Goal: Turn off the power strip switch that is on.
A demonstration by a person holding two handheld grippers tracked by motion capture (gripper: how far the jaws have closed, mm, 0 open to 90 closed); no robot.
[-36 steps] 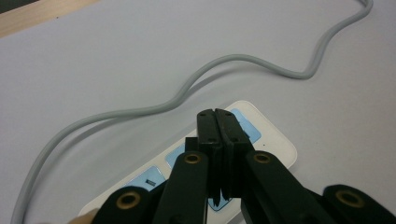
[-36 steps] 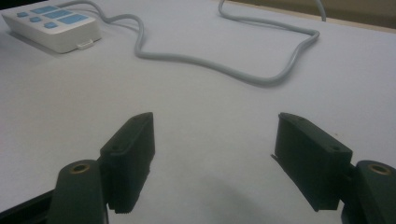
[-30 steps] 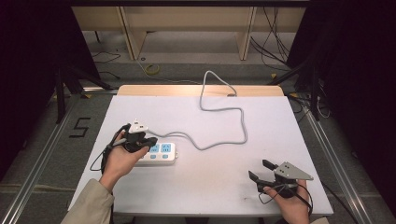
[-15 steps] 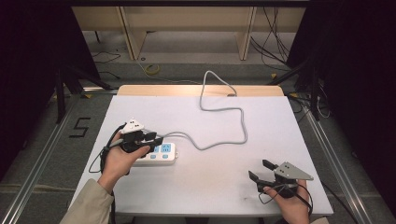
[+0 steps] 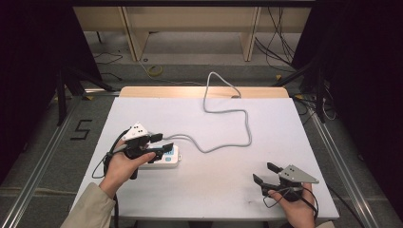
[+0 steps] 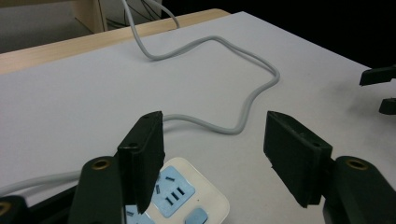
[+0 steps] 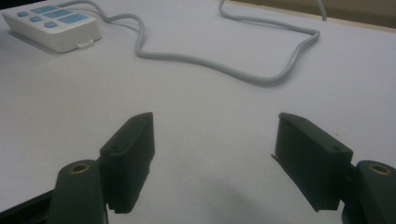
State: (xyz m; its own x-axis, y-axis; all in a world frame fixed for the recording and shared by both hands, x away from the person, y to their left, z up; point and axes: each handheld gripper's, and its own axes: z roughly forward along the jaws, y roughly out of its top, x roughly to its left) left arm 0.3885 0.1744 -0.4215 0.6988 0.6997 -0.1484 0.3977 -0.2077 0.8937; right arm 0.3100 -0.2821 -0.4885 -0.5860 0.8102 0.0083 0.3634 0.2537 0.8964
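Observation:
A white power strip (image 5: pixel 167 160) with blue sockets lies at the table's left, and its grey cable (image 5: pixel 228 113) snakes to the far edge. My left gripper (image 5: pixel 161 141) hovers over the strip's end. Its jaws have just been opening and now stand wide apart, with nothing pressed between them. In the left gripper view the strip (image 6: pixel 187 196) lies low beneath the left gripper (image 6: pixel 215 144), with the cable (image 6: pixel 252 100) beyond. My right gripper (image 5: pixel 264 173) rests open near the front right edge. The right gripper view looks past the right gripper (image 7: pixel 215 149) at the strip (image 7: pixel 56 25) far off.
The white table (image 5: pixel 285 137) has a wooden strip along its far edge (image 5: pixel 190 91). The cable (image 7: pixel 261 77) loops across the middle. Shelving legs and loose wires stand on the floor behind. In the left gripper view the right gripper's black jaw tips (image 6: pixel 378 74) show at the right edge.
The left gripper's jaws went from shut to wide open above the power strip's end. The right gripper and the strip have kept still.

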